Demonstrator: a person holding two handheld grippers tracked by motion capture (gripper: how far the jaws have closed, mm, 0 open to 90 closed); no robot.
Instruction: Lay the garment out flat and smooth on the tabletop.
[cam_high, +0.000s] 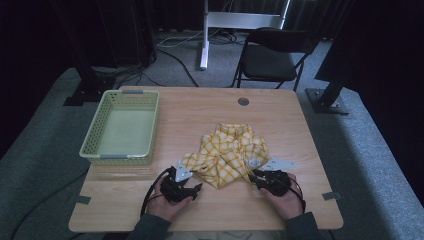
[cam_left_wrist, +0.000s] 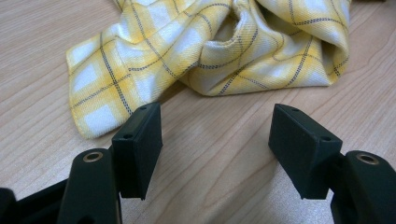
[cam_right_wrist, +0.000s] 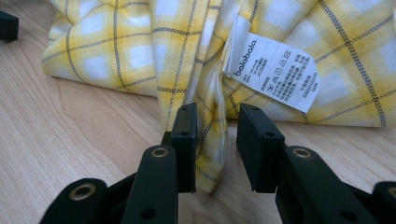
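The high view is looking forward and down from above the person's side, taking in the whole table (cam_high: 210, 107) and the floor beyond; the left gripper view is sitting low and close over the wood, facing the yellow checked cloth (cam_left_wrist: 210, 46); the right gripper view is pressing nearer, facing the cloth's white label (cam_right_wrist: 273, 70); all three are sharing that cloth.

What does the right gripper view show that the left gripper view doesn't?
Right gripper view: a white care label sewn on the yellow plaid cloth, and a cloth fold standing between the right claw jaws; whether the pads press it is unclear.

Left gripper view: the left claw, jaws wide apart over bare tabletop, and the cloth's corner just ahead of the left jaw.

Both: the same cloth crumpled on the wooden table.
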